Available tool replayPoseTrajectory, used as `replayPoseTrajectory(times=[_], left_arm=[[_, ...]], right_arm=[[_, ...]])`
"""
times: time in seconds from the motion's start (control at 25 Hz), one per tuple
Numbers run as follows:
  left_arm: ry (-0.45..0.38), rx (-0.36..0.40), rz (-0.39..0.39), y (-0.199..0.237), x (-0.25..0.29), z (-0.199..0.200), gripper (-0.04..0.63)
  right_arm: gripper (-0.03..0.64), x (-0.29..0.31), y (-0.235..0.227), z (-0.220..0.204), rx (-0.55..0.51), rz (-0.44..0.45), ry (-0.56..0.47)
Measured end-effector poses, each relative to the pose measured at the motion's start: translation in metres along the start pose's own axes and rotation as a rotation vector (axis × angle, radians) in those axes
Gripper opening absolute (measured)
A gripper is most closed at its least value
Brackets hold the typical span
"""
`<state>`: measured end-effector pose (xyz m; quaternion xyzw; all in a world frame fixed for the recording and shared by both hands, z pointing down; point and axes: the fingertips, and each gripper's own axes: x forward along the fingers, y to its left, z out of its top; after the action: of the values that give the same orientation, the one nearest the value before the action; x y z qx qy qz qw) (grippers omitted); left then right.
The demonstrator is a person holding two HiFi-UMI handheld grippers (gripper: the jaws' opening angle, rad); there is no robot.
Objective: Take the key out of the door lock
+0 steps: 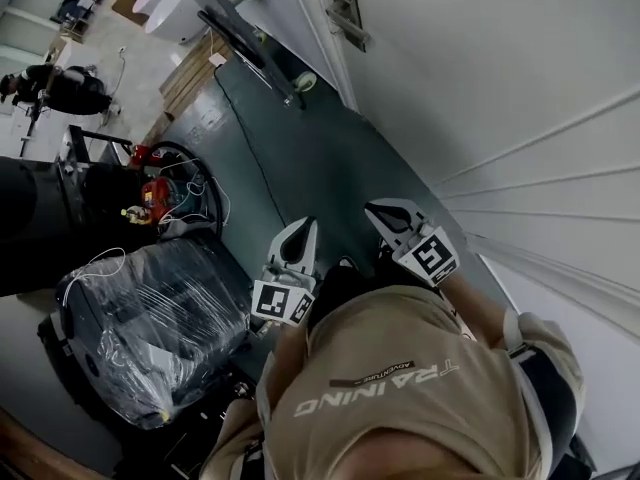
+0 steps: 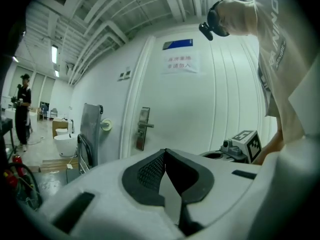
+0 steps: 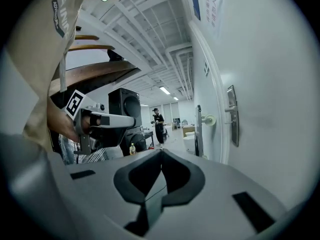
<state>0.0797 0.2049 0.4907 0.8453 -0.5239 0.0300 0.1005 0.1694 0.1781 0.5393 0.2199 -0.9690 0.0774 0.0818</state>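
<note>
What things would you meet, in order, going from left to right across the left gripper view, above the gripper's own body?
Standing person in black → white tub → grey upright panel → door lock plate with its handle → paper notice on the door → marker cube of the right gripper → beige shirt.

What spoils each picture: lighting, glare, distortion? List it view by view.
Head view: dim overall, the floor dark, the white wall much brighter. Left gripper view: strong fisheye bend, black corners, the ceiling lamp blown out, the door lock small in the frame. Right gripper view: the same bend and black corners, the door lock seen steeply slantwise.
</note>
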Motion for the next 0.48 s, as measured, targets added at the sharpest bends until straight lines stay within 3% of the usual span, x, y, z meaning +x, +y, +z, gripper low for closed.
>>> replayPoseTrajectory(times=[0.28,0.48], left_arm=[[0.001,-0.032,0.118,0.041,-0.001,0.001,0.009],[-0.002,-0.07,0.108,0.066,0.012,-0.008,0.009]], right_arm=[[0.014,0.035,-0.009,0.005,-0.009,0.082,0.006],[0.014,0.066,-0.022,0.016,-0.042,0.083,0.007]])
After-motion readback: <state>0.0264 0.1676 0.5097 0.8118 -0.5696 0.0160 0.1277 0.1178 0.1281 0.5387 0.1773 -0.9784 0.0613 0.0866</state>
